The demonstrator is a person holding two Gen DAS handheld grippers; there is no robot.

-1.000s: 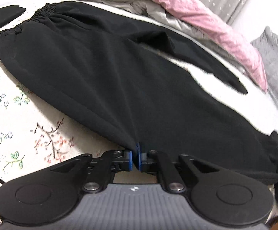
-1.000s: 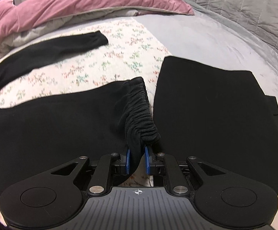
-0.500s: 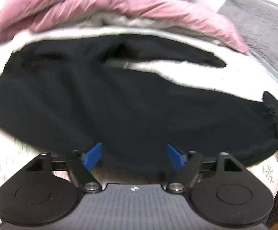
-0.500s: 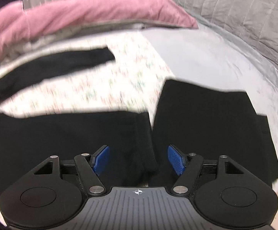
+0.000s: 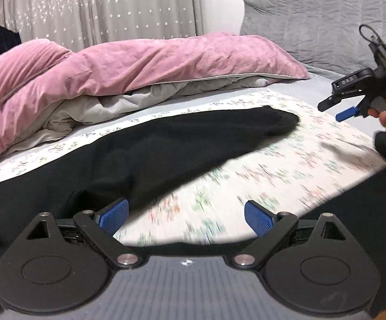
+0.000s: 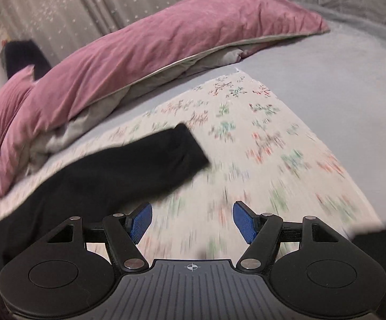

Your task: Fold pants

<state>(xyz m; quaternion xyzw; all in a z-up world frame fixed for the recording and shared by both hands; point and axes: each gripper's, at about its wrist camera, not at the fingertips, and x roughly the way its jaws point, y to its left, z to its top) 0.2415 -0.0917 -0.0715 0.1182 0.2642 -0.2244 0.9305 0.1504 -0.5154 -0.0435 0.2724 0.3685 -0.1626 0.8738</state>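
Both jaws released | soft black pants (image 5: 145, 154) leg | floral sheet (image 6: 272, 146)

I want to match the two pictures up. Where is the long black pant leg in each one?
Left wrist view: the long black fabric pant leg runs from lower left to its end right of centre.
Right wrist view: it slants from lower left to its end near the centre.
Shared landmark: the crumpled pink velvety duvet lies behind the leg in both.
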